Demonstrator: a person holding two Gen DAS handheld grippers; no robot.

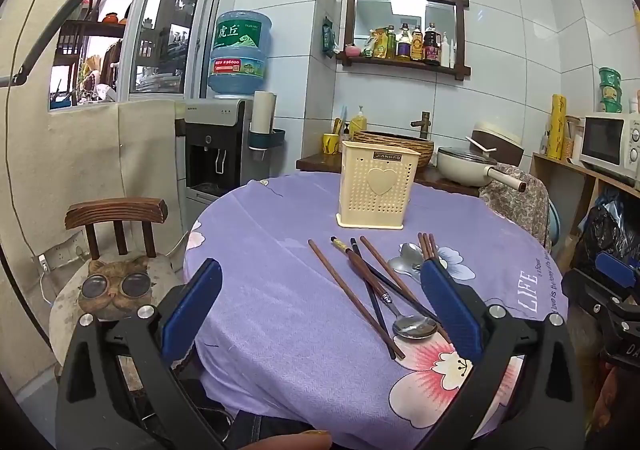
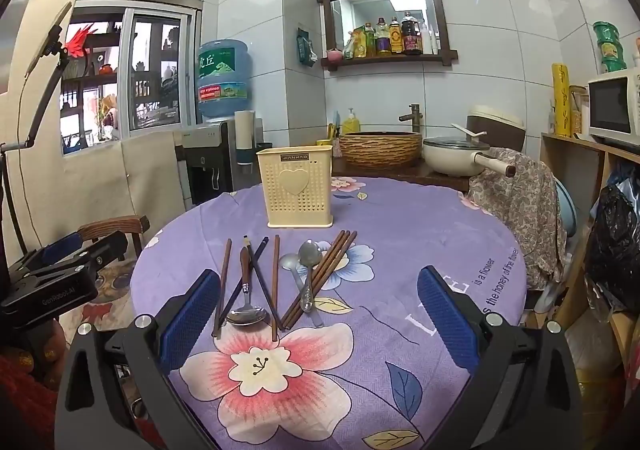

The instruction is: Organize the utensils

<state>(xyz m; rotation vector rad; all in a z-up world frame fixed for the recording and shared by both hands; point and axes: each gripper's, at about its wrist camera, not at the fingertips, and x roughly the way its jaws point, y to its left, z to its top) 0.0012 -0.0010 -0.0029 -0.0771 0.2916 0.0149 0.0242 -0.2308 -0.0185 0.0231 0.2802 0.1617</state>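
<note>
Bare tablecloth [image 2: 400,217] right of holder [image 2: 295,189]; utensils [image 2: 276,282] crowd its front.

A water dispenser [image 1: 218,141] carries a blue bottle [image 1: 239,51] — bottles crowd the wall shelf [image 1: 404,63], microwave [image 1: 610,143] at right.

White-tiled kitchen wall [image 2: 256,9], wooden chair [image 1: 116,217]
</note>
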